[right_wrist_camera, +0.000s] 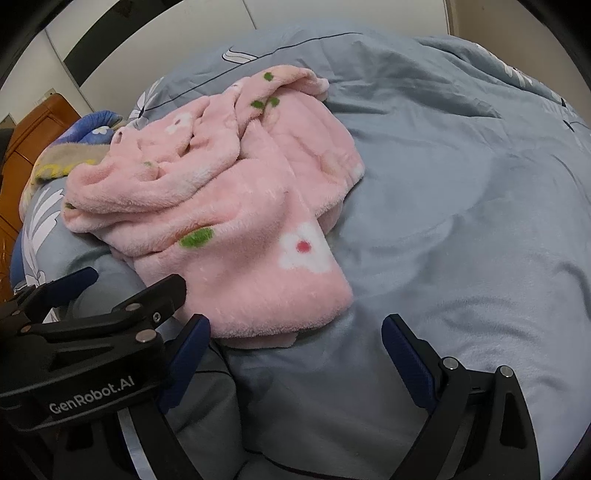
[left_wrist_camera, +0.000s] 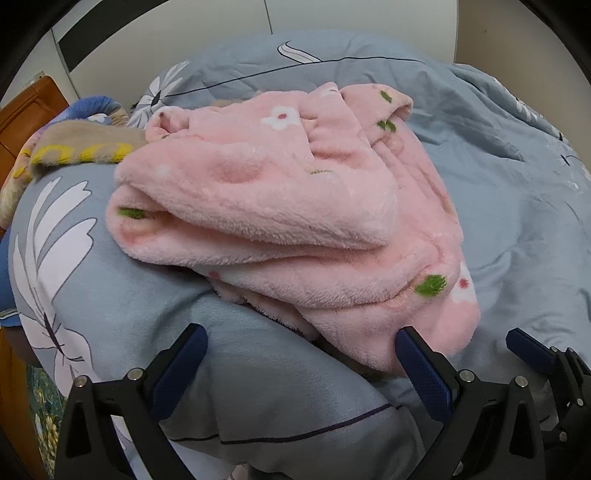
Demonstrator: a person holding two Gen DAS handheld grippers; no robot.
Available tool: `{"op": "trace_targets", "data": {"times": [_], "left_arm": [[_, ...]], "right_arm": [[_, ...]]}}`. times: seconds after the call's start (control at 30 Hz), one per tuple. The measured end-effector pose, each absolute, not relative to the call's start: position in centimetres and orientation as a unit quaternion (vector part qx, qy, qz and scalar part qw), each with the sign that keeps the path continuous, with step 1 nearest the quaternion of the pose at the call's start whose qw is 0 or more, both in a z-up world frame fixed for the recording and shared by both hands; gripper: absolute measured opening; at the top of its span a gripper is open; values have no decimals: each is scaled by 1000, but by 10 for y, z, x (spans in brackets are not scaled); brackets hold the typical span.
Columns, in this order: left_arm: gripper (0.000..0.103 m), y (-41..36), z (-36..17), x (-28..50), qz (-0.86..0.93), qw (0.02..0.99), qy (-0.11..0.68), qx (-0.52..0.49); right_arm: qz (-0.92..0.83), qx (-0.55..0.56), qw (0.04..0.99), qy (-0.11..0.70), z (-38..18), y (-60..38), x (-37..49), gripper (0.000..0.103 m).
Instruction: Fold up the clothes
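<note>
In the left wrist view the left gripper held its fingers wide apart around nothing, the folded pink fleece garment lying on the grey-blue flowered duvet just ahead of them. In the right wrist view "GenRobot.AI" was legible on the left gripper (white lettering), and the right gripper was likewise wide open and empty, the garment's near edge just beyond it; an orange wooden cabinet stood at far left.

1. Premises: a home bedroom.
2. A bed is occupying most of the view, and a grey-blue floral duvet is covering it.
3. A pink fleece garment is lying on the duvet.
4. Wooden furniture is standing at the left, against pale walls.
</note>
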State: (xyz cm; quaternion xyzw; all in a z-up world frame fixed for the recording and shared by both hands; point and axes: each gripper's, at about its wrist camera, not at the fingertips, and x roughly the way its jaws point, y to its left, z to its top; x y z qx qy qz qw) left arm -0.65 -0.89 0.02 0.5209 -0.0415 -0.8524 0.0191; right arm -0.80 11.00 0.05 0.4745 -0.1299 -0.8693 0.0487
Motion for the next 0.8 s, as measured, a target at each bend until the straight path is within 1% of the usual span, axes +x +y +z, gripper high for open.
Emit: {"op": "trace_targets", "data": {"times": [0.27, 0.33, 0.8], "left_arm": [[103, -5, 1, -3, -857, 31, -55, 511], [103, -5, 1, -3, -857, 32, -56, 511], [103, -7, 1, -6, -856, 35, -60, 513]], "right_arm": [[-857, 496, 44, -132, -4, 118, -12, 94], [-855, 503, 39, -120, -6, 111, -18, 95], [-855, 504, 36, -117, -7, 110, -20, 95]]}}
